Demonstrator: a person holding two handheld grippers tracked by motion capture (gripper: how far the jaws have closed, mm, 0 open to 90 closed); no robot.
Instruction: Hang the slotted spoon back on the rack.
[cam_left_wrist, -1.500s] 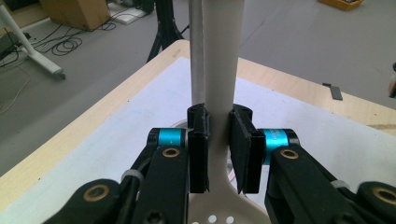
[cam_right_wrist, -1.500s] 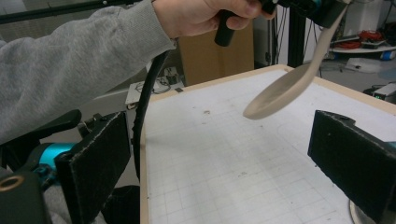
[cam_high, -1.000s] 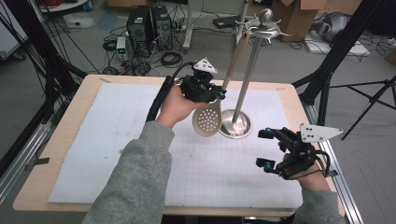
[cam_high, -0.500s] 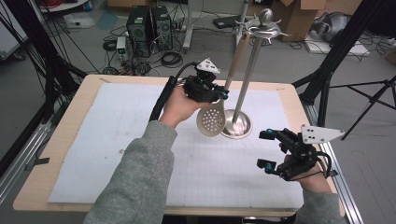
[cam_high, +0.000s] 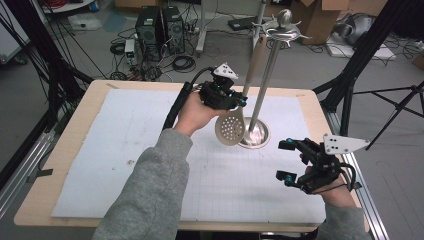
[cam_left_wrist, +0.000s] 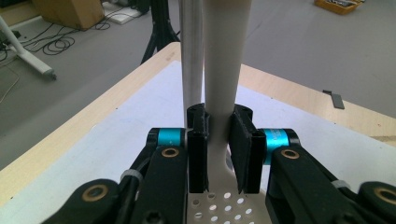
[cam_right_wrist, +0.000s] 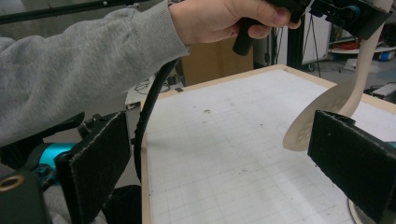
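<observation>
**High view first: slotted spoon held by its neck at the rack**

High view: your left hand-held gripper (cam_high: 235, 100) is clenched on the neck of the cream slotted spoon (cam_high: 231, 128), just above the perforated bowl. The spoon stands nearly upright with its handle rising toward the hooks at the top of the steel rack (cam_high: 270, 75) — a low grip probably chosen so the handle end stays free for hooking. Its bowl hangs just above the tabletop (cam_high: 125, 150), beside the rack's round base. Your right hand-held gripper (cam_high: 292, 162) waits near the right edge, well apart.

Left gripper view: both pads press the spoon's narrow neck (cam_left_wrist: 219, 140), holes below, with the rack's pole (cam_left_wrist: 191, 56) just behind and to the left.

Right gripper view: your right jaws stand wide with nothing between them — released. Beyond them the spoon's bowl (cam_right_wrist: 317, 121) hangs over the gridded mat (cam_right_wrist: 224, 158), under your left hand (cam_right_wrist: 224, 18).
</observation>
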